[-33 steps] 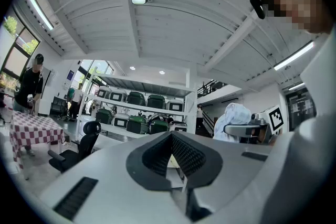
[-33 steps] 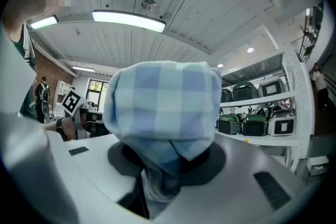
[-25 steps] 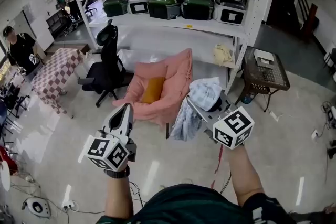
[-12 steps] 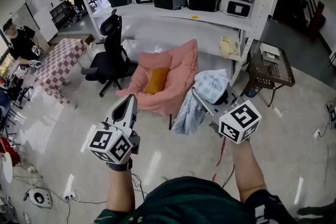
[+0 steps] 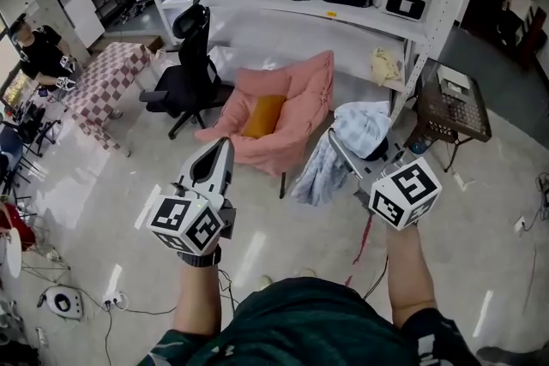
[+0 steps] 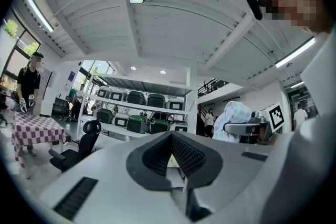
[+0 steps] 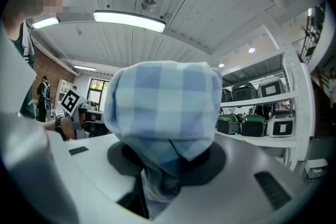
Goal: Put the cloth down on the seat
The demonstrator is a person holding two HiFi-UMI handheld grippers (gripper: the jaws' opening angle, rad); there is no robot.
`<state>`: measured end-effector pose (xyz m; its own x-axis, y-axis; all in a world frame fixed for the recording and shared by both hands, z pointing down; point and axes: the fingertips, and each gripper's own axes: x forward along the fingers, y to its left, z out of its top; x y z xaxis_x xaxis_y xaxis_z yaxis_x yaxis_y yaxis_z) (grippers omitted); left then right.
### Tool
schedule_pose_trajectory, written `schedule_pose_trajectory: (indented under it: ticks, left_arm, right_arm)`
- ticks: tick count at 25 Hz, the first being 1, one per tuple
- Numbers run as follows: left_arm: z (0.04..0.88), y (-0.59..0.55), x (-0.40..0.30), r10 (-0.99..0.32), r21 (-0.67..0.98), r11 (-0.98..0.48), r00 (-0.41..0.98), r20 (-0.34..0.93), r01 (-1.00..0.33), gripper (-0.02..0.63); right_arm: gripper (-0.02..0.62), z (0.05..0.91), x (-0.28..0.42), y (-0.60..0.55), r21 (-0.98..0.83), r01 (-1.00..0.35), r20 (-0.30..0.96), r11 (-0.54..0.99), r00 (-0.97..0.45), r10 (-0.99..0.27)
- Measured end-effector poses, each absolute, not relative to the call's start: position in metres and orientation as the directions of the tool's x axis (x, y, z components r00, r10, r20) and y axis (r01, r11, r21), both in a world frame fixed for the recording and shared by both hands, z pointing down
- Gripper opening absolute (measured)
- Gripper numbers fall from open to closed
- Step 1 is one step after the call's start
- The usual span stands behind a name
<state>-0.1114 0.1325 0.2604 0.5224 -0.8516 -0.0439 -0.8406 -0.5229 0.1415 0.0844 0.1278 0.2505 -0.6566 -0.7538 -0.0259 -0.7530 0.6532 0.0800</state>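
A light blue checked cloth [image 5: 353,126] is bunched over the tip of my right gripper [image 5: 345,148], with a long fold hanging down to its left. The jaws are shut on it; in the right gripper view the cloth [image 7: 163,107] fills the middle and hides the fingertips. The seat, a pink padded chair [image 5: 296,103] with an orange cushion [image 5: 262,116], stands on the floor just left of and beyond the cloth. My left gripper [image 5: 223,150] is raised in front of the chair's left side, shut and empty; its ribbed pads [image 6: 186,155] hold nothing.
A black office chair [image 5: 190,69] stands left of the pink seat. Behind runs a white shelf rack [image 5: 343,13] with green and white cases. A wicker side table [image 5: 455,107] sits at the right. A checked table [image 5: 103,86] and a person are at far left. Cables lie on the floor.
The pink seat and the shelves have come closer and slid down in the head view. Both grippers have shifted a little right. The cloth stays gripped in the right gripper.
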Motion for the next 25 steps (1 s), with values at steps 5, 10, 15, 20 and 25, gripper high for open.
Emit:
schedule_pose_trajectory:
  ticks: [5,10,15,20,25]
  left_arm:
    - [0.266,0.128,-0.098,-0.856,0.140,-0.516,0.516,-0.035,-0.845,0.006]
    - [0.273,0.123,-0.084,-0.862,0.139,-0.504,0.506,-0.024,-0.853,0.006]
    - [0.282,0.116,-0.073,-0.872,0.140,-0.485,0.489,-0.008,-0.863,0.006]
    - [0.285,0.105,-0.070,-0.872,0.133,-0.485,0.490,0.008,-0.865,0.006]
    - [0.295,0.084,-0.072,-0.866,0.140,-0.493,0.499,0.012,-0.859,0.006]
  right_arm:
    - [0.140,0.256,0.097,0.122,0.072,-0.751,-0.027,0.657,-0.659,-0.751]
    - [0.140,0.261,0.111,0.117,0.062,-0.748,-0.029,0.661,-0.663,-0.748]
    - [0.140,0.270,0.124,0.107,0.050,-0.747,-0.021,0.662,-0.664,-0.747]
    - [0.140,0.277,0.127,0.096,0.033,-0.753,-0.016,0.657,-0.658,-0.753]
    - [0.140,0.287,0.120,0.077,0.027,-0.757,-0.001,0.653,-0.653,-0.758]
